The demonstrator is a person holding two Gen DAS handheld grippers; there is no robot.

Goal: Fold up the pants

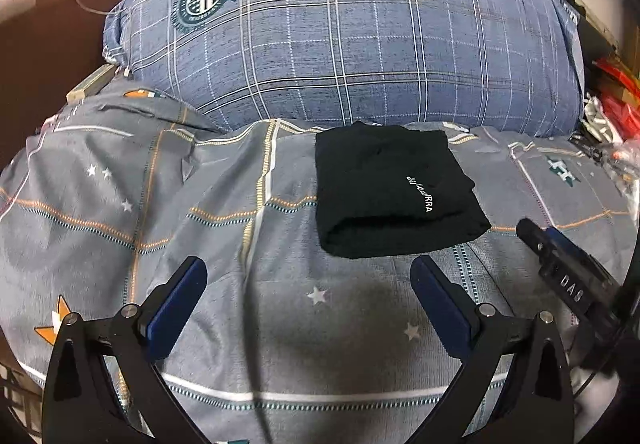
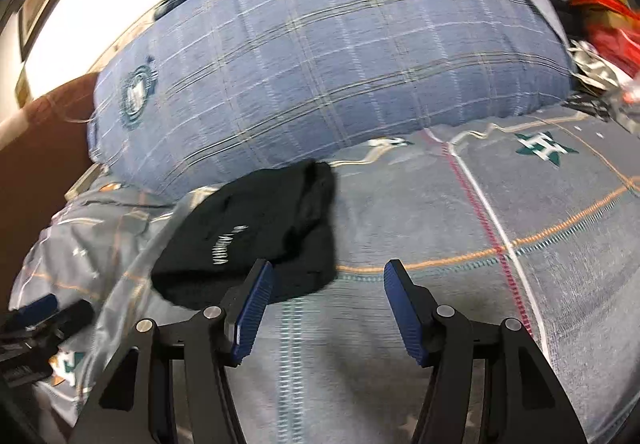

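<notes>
While the black pants [image 1: 394, 192] lie folded into a compact, roughly square bundle on the bed, their rounded fold edge faces the left gripper and the white lettering runs from the far side toward the near side. No long axis stands out. Just behind them sits the blue plaid pillow [image 1: 340, 32], and beneath them spreads the grey star-print bedspread [image 1: 160, 204]. Both tools hang above the cover, apart from the cloth: the left gripper [image 1: 308, 284] has its fingers spread wide and empty, and the right gripper [image 2: 328, 284] likewise gapes, holding nothing.
</notes>
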